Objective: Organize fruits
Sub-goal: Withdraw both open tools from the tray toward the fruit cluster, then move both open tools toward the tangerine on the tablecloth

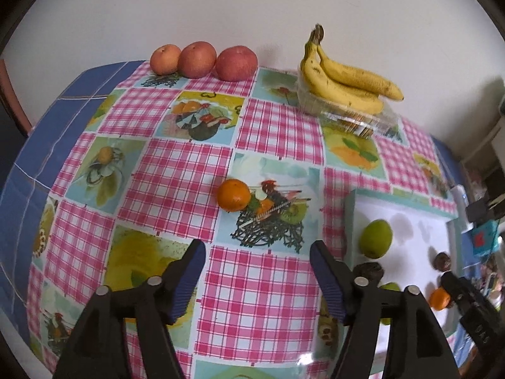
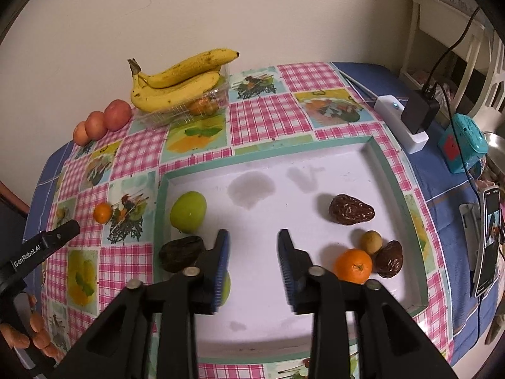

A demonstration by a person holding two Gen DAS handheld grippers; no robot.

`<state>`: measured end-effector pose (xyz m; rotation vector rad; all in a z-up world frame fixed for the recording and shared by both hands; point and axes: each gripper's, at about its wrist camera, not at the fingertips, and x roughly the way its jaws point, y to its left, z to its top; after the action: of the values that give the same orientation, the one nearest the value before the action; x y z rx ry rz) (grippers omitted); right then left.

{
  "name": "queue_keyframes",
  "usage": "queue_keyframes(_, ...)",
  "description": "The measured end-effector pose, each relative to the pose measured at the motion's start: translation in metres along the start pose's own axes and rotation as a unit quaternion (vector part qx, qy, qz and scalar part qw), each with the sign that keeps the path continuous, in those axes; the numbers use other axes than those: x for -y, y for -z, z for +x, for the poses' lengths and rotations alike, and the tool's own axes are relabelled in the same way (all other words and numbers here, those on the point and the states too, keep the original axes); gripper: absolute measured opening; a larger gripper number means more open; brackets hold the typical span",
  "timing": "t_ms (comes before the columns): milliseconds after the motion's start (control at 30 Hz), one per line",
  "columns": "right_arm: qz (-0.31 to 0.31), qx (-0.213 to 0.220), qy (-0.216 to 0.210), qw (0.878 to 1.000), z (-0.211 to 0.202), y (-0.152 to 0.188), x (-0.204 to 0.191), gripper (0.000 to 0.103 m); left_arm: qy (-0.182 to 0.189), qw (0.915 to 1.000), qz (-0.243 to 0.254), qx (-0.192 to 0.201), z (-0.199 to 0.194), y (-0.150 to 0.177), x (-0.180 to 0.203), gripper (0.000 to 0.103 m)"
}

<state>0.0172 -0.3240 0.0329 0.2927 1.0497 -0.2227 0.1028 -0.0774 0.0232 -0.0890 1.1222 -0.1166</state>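
Observation:
My left gripper (image 1: 257, 252) stands open over the checked tablecloth with nothing between its fingers. A small mandarin (image 1: 233, 195) lies on the cloth just beyond it. My right gripper (image 2: 252, 243) is open above the white tray (image 2: 268, 150), also with nothing in it. In the tray lie a green fruit (image 2: 188, 211), a dark date (image 2: 181, 252) by the left finger, a second green fruit (image 2: 225, 287) half hidden behind that finger, a large date (image 2: 350, 210), an orange (image 2: 353, 265), a small tan fruit (image 2: 371, 241) and another date (image 2: 389, 259).
Three reddish fruits (image 1: 197, 60) line the far edge by the wall. Bananas (image 1: 344, 79) rest on a clear plastic box (image 1: 356, 120). Right of the tray are a white power strip (image 2: 401, 126), a teal box (image 2: 464, 145) and a phone (image 2: 489, 237). A hand (image 2: 31, 331) holds the left tool.

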Motion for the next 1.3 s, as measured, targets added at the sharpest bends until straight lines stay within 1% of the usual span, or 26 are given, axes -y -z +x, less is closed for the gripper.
queue_keyframes(33, 0.0, -0.001, 0.003, 1.0, 0.001, 0.0, 0.001, 0.06, -0.005, 1.0, 0.003, -0.004, 0.002, 0.001, 0.001, 0.084)
queue_keyframes(100, 0.001, -0.003, 0.008, 1.0, 0.003, 0.0, 0.002, 0.063, -0.012, 0.9999, 0.007, -0.01, 0.005, 0.002, 0.001, 0.086)
queue_keyframes(133, 0.001, -0.004, 0.011, 1.0, 0.004, 0.0, 0.003, 0.068, -0.015, 0.9998, 0.008, -0.012, 0.006, 0.002, 0.001, 0.087)
queue_keyframes(200, 0.004, -0.005, 0.015, 1.0, 0.005, 0.0, 0.006, 0.074, -0.022, 0.9996, 0.01, -0.015, 0.008, 0.003, 0.001, 0.091)
queue_keyframes(233, 0.005, -0.007, 0.018, 1.0, 0.006, 0.0, 0.007, 0.074, -0.024, 0.9995, 0.012, -0.015, 0.008, 0.003, 0.001, 0.093)
queue_keyframes(367, 0.006, -0.018, 0.023, 1.0, 0.01, 0.001, 0.009, 0.08, -0.032, 0.9992, 0.02, -0.013, 0.008, 0.004, 0.003, 0.093)
queue_keyframes(400, 0.006, -0.019, 0.024, 1.0, 0.011, 0.001, 0.009, 0.081, -0.034, 0.9991, 0.022, -0.012, 0.008, 0.004, 0.004, 0.094)
queue_keyframes(500, 0.005, -0.024, 0.023, 0.999, 0.013, 0.002, 0.009, 0.081, -0.042, 0.9986, 0.03, -0.012, 0.009, 0.004, 0.005, 0.102)
queue_keyframes(667, 0.01, -0.031, 0.021, 0.999, 0.016, 0.004, 0.01, 0.081, -0.042, 0.9985, 0.034, -0.008, 0.008, 0.004, 0.007, 0.102)
queue_keyframes(900, 0.008, -0.035, 0.024, 0.999, 0.018, 0.004, 0.009, 0.082, -0.06, 0.9971, 0.045, -0.007, 0.011, 0.005, 0.006, 0.103)
queue_keyframes(933, 0.005, -0.035, 0.025, 0.999, 0.019, 0.005, 0.009, 0.083, -0.061, 0.997, 0.047, -0.01, 0.013, 0.006, 0.006, 0.103)
queue_keyframes(1000, -0.003, -0.036, 0.032, 0.999, 0.02, 0.006, 0.006, 0.095, -0.062, 0.9968, 0.049, -0.013, 0.014, 0.006, 0.006, 0.103)
queue_keyframes(1133, -0.014, -0.034, 0.035, 0.999, 0.022, 0.007, 0.004, 0.095, -0.063, 0.9963, 0.057, -0.013, 0.015, 0.006, 0.007, 0.103)
queue_keyframes(1300, -0.014, -0.029, 0.036, 0.999, 0.021, 0.007, 0.004, 0.095, -0.078, 0.9937, 0.08, -0.009, 0.015, 0.004, 0.008, 0.103)
